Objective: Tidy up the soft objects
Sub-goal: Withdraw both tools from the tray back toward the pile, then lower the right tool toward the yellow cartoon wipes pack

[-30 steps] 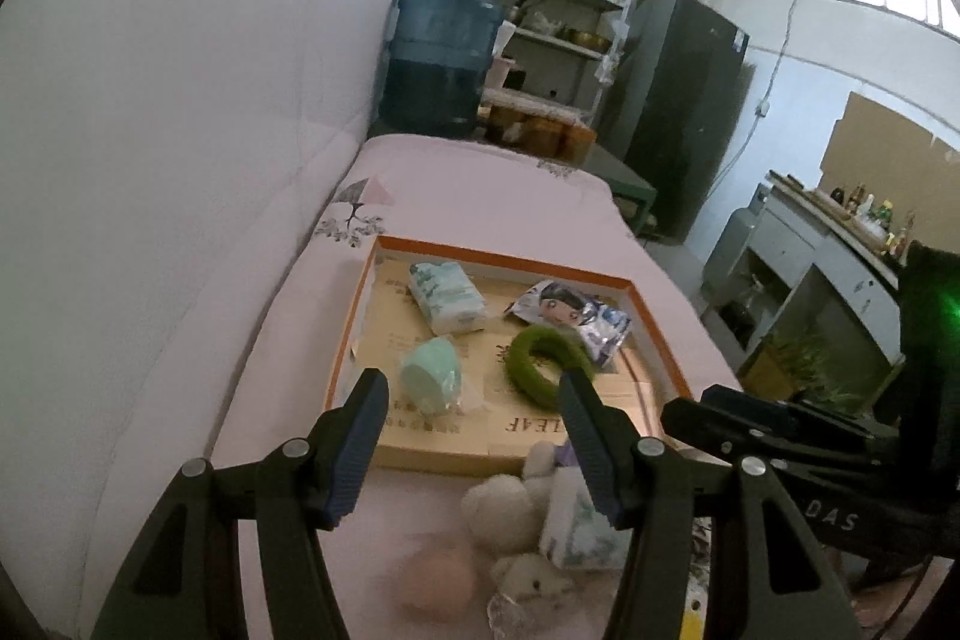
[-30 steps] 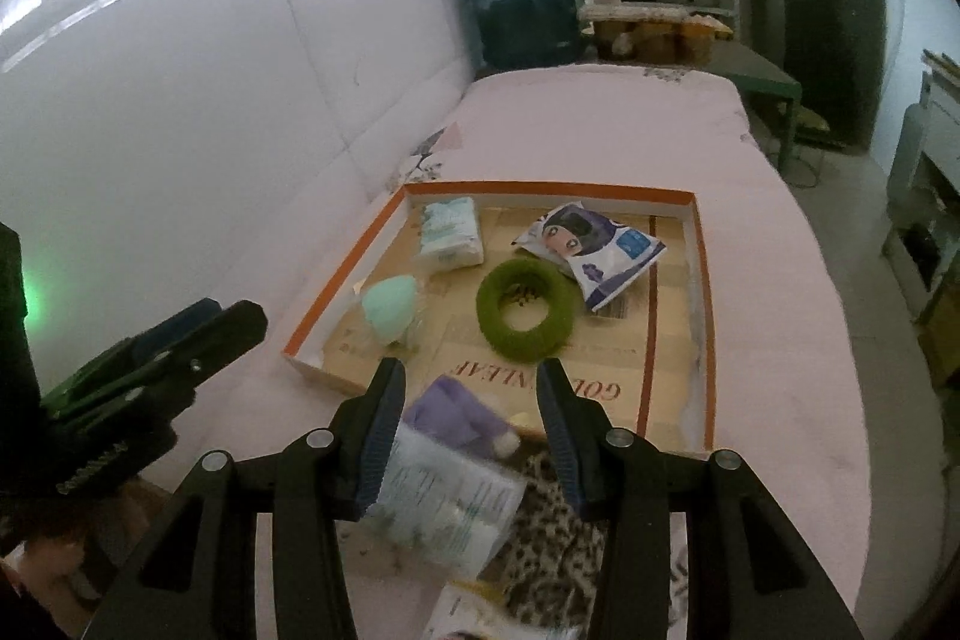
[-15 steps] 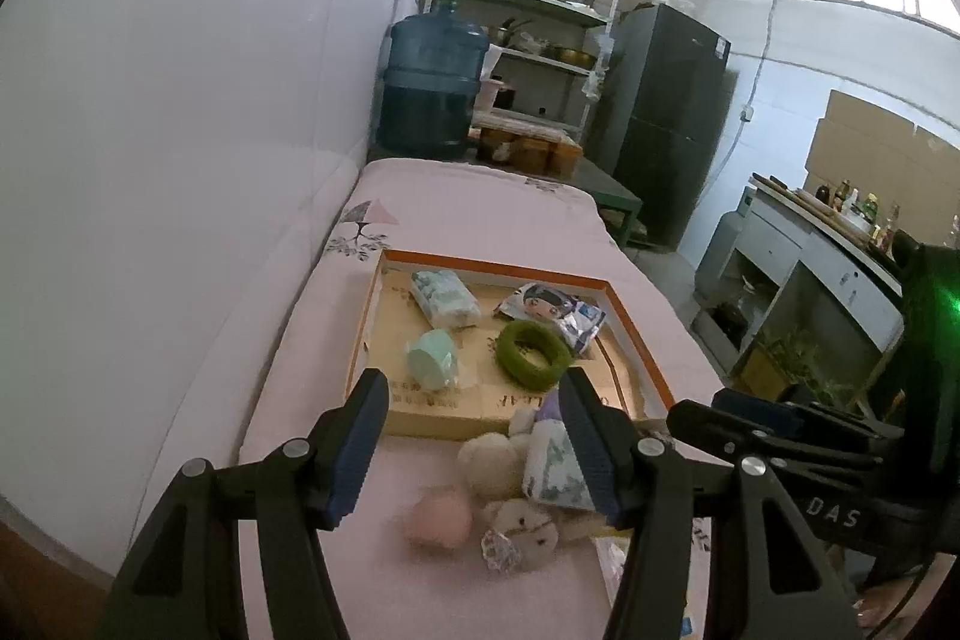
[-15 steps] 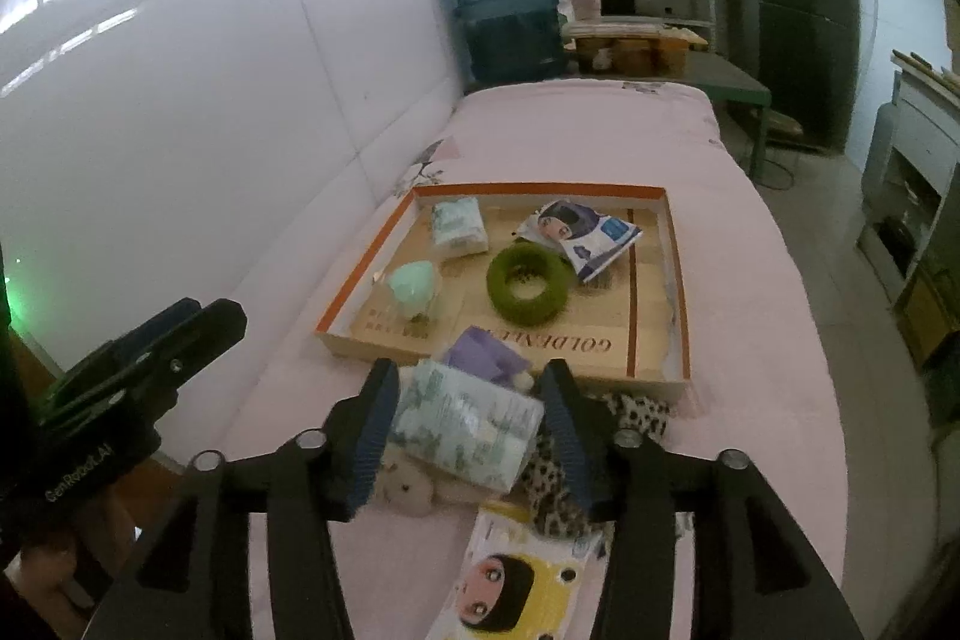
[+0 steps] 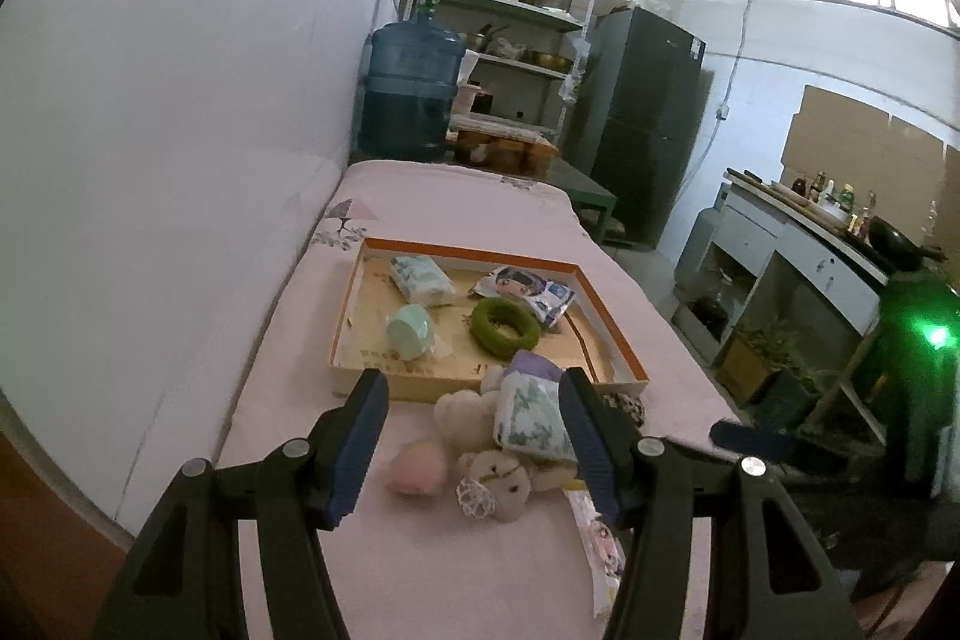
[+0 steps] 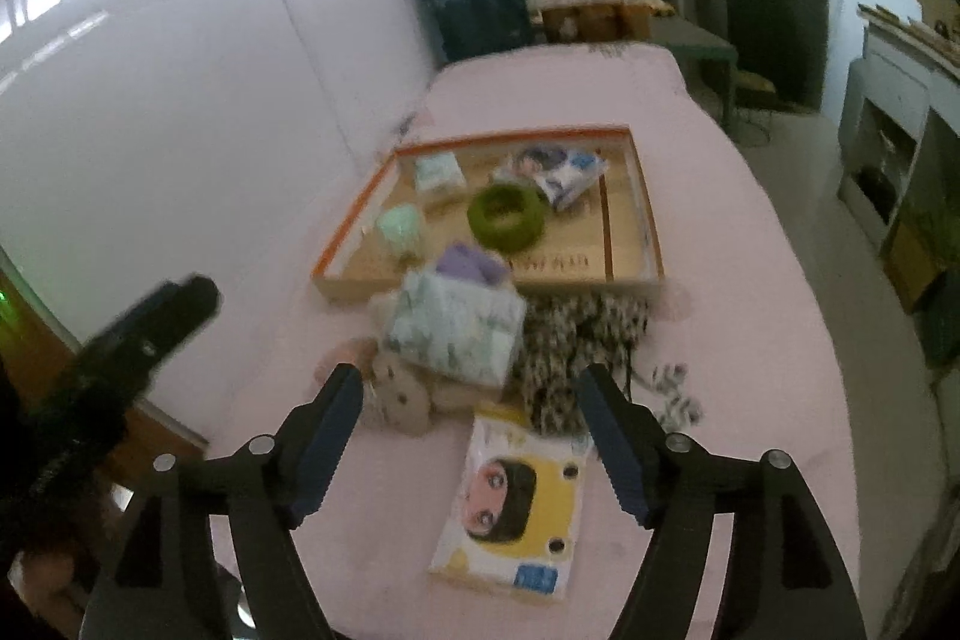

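Note:
An orange-rimmed cardboard tray (image 5: 606, 322) (image 6: 651, 232) lies on the pink bed. It holds a green ring (image 5: 503, 327) (image 6: 506, 219), a mint sponge (image 5: 410, 331), a tissue pack (image 5: 420, 279) and a cartoon pouch (image 5: 531, 287). In front of it lies a pile: a floral tissue pack (image 5: 531, 418) (image 6: 456, 325), a purple item (image 6: 471, 265), plush toys (image 5: 495, 475), a pink puff (image 5: 416, 468), a leopard cloth (image 6: 576, 334) and a yellow cartoon pack (image 6: 519, 514). My left gripper (image 5: 474, 442) and right gripper (image 6: 471, 436) are open and empty, above the near side of the pile.
A white wall (image 5: 150, 160) runs along the bed's left side. A blue water jug (image 5: 414, 94), shelves (image 5: 510, 10) and a dark fridge (image 5: 642, 124) stand beyond the bed's far end. A counter (image 5: 810, 244) is at the right, past the bed's right edge.
Both grippers have drawn back from the tray toward the near end of the bed, so the pile now lies ahead of the fingers. The right jaws have opened wider.

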The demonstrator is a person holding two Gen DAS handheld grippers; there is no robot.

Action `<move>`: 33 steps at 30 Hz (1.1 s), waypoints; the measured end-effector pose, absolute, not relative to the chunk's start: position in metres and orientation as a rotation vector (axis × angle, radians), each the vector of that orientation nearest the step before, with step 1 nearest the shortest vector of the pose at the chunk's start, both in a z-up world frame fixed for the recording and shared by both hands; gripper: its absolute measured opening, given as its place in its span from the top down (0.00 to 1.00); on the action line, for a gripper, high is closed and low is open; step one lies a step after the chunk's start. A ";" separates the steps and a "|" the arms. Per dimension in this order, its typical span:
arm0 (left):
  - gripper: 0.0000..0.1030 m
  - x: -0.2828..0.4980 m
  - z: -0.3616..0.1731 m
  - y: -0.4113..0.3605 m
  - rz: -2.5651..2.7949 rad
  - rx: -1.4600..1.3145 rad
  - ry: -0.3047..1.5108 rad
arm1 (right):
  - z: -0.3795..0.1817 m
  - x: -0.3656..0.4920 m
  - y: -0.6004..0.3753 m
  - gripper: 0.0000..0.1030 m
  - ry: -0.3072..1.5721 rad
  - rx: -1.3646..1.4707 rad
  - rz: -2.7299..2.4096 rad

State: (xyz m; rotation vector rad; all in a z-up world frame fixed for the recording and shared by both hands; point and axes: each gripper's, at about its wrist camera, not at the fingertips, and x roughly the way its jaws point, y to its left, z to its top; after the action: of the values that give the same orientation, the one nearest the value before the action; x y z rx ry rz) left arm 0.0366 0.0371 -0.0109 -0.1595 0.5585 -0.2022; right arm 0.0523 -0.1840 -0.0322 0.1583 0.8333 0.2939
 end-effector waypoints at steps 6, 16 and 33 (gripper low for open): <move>0.43 0.030 -0.019 0.038 -0.218 -0.167 0.572 | -0.077 0.049 -0.183 0.25 0.935 0.167 0.222; 0.43 0.025 -0.030 0.046 -0.235 -0.185 0.581 | -0.116 0.052 -0.173 0.25 1.028 0.143 0.167; 0.43 0.031 -0.061 0.044 -0.253 -0.151 0.652 | -0.134 0.061 -0.157 0.26 1.024 0.015 0.117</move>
State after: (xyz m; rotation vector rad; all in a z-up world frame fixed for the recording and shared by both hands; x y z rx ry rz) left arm 0.0312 0.0437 -0.0614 -0.1507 0.6520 -0.2530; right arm 0.0606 -0.1571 -0.1339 0.0154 1.0238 0.1174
